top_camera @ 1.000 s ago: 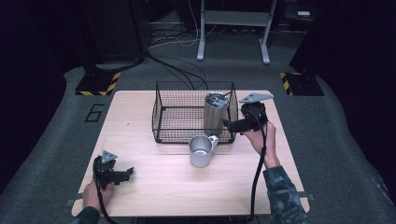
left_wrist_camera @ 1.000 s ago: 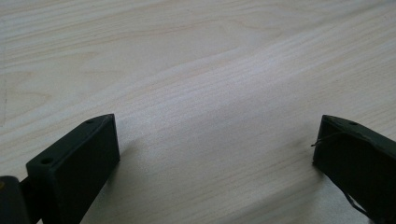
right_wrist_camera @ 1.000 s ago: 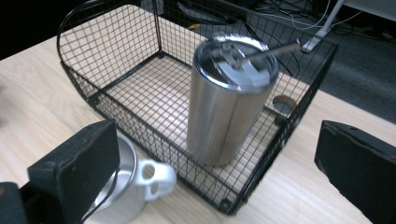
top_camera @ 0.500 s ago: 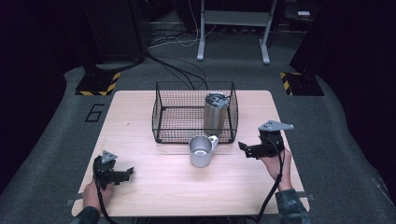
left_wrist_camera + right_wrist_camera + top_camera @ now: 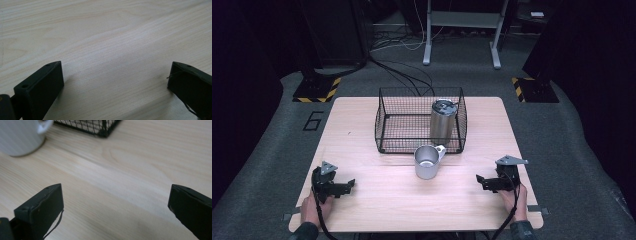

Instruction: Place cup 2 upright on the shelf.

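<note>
Near the table's (image 5: pixel 412 205) front corners, both grippers rest, jaws apart.

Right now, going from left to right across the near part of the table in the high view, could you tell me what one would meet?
Left tool → metal mug → right tool.
</note>
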